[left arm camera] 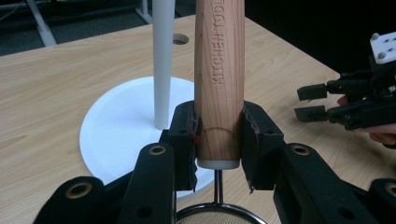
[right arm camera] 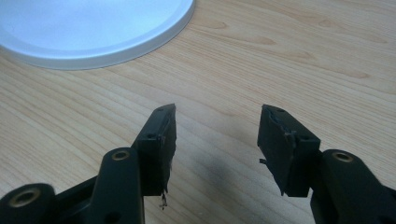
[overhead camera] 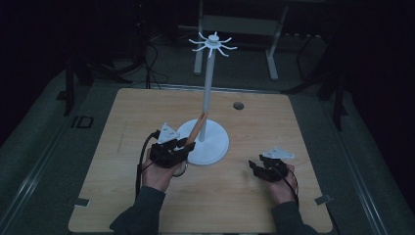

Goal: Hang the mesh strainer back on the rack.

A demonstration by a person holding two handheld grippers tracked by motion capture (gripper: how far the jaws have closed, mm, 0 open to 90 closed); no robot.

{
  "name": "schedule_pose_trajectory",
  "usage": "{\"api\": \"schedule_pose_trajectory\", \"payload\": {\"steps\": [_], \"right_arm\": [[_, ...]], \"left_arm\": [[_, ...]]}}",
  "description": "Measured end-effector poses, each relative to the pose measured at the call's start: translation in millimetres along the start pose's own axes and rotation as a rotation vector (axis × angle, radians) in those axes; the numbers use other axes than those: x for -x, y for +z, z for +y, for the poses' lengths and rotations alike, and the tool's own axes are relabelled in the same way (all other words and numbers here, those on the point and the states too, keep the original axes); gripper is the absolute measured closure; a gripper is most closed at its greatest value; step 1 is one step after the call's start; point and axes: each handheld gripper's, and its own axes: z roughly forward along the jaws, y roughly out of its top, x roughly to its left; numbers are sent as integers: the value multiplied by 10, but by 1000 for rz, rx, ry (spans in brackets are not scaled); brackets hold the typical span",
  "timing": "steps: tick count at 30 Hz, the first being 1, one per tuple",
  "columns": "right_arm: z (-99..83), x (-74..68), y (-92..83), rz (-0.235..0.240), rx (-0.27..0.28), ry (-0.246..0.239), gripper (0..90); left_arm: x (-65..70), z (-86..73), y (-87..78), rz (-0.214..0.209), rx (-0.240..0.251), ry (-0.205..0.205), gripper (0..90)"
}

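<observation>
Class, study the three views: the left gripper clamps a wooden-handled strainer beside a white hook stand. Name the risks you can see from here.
1. The left gripper clamps the wooden handle near its lower end, so the long handle may pivot or slip.
2. The handle leans close to the stand's pole; a careless lift could knock the stand over.
3. The right gripper hangs open over the table, steadying nothing.

Bench — light wood-grain top w/ rounded corners, seen from above; dark floor around it. A white stand sits directly on it, its round flat base approx. at the centre, thin white pole rising upright from the base. Small dark round hole in the top, beyond the base twd. the far edge. Two small grey tabs — one at the near-left edge, one at the near-right edge.
</observation>
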Motion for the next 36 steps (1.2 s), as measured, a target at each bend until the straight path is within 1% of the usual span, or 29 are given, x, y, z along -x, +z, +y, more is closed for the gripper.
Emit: {"api": "schedule_pose_trajectory", "payload": {"steps": [4,5,10,12,16,17,18,25,27,29,31,32,36], "right_arm": [[-1,3,0,-1,-1,-1,467],[-3,3,-1,-1,-2,0,467],[-4,2,0,0,-3,0,468],[-5,4,0,-1,-3,1,468],[-6,4,2,-1,-5,1,468],[-6,3,3,-1,-5,1,467],[-6,3,3,-1,-5,1,467],[-5,4,-1,-1,-4,0,468],[-5,5,-1,-2,-3,0,468],[-5,6,-3,-2,-4,2,468],[-5,7,-4,-3,-4,2,468],[-4,7,-4,-3,-4,3,468],[-4,6,-5,-4,-5,-1,468]], "left_arm": [[11,10,-11,-2,17,-3,689],[15,19,-18,-2,29,-4,689],[11,50,-32,-8,39,1,689],[2,62,-42,-8,52,-7,689],[-17,81,-59,-8,59,-11,689],[-22,99,-70,-9,71,-17,689],[-22,99,-70,-9,71,-17,689],[-14,191,-112,-13,109,-25,689],[-16,204,-115,-14,110,-26,689],[-20,239,-124,-14,124,-32,689],[-23,251,-130,-14,128,-34,689],[-25,275,-138,-15,140,-39,689],[-25,330,-158,-17,161,-47,689]]}}
